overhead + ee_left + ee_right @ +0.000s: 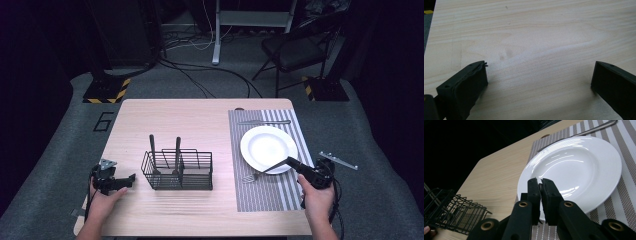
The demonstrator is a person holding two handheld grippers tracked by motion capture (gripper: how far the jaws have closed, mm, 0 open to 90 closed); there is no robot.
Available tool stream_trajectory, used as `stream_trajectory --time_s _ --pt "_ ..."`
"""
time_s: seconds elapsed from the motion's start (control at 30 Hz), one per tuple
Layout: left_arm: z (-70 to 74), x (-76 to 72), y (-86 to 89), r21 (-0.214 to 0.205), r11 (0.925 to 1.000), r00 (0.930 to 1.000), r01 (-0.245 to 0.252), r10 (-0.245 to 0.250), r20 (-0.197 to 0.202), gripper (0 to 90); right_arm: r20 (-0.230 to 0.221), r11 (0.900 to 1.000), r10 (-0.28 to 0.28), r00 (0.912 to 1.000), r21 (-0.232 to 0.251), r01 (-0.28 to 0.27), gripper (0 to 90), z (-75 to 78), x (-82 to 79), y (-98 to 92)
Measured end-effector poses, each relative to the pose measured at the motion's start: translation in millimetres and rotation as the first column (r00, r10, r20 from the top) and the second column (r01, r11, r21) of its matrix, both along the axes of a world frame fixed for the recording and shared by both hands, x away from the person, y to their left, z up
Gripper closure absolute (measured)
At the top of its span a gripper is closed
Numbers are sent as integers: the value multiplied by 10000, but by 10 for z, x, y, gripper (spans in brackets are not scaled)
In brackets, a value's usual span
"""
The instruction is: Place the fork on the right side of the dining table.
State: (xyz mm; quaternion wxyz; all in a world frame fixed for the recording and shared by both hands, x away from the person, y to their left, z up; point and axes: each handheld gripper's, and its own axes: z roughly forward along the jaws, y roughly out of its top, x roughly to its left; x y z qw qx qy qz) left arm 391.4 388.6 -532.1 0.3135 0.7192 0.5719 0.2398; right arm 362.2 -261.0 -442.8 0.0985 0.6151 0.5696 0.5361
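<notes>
My right gripper (pixel 291 161) hovers over the near edge of a white plate (pixel 267 134) on a striped placemat (pixel 260 197). It is shut on the end of a dark-handled fork (pixel 260 172), whose silver tines rest on the mat left of the plate. In the right gripper view the jaws (pixel 539 182) are pressed together in front of the plate (pixel 584 165). My left gripper (pixel 129 181) rests on the table's left side, open; its jaws (pixel 539 72) stand wide apart over bare wood.
A black wire basket (pixel 195 176) holds two upright dark-handled utensils (pixel 152 145) between the grippers; its corner (pixel 449 212) shows in the right gripper view. A knife (pixel 264 122) lies on the mat beyond the plate. A chair (pixel 295 50) stands behind the table.
</notes>
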Motion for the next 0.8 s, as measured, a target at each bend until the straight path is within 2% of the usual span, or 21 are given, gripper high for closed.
stream_trajectory --time_s 0.17,0.4,0.8 --pt "0 0 -1 5 10000 10000 -6 6 1 2 -144 9987 -210 9997 468 216 848 -106 -21 -83" --pt "0 0 -1 6 10000 10000 -9 9 4 3 -570 9913 -508 9971 1187 573 844 -246 -45 -187" --pt "0 0 -2 4 10000 10000 -14 14 1 3 -1197 9796 -1016 9876 1612 1203 826 -419 -48 -305"
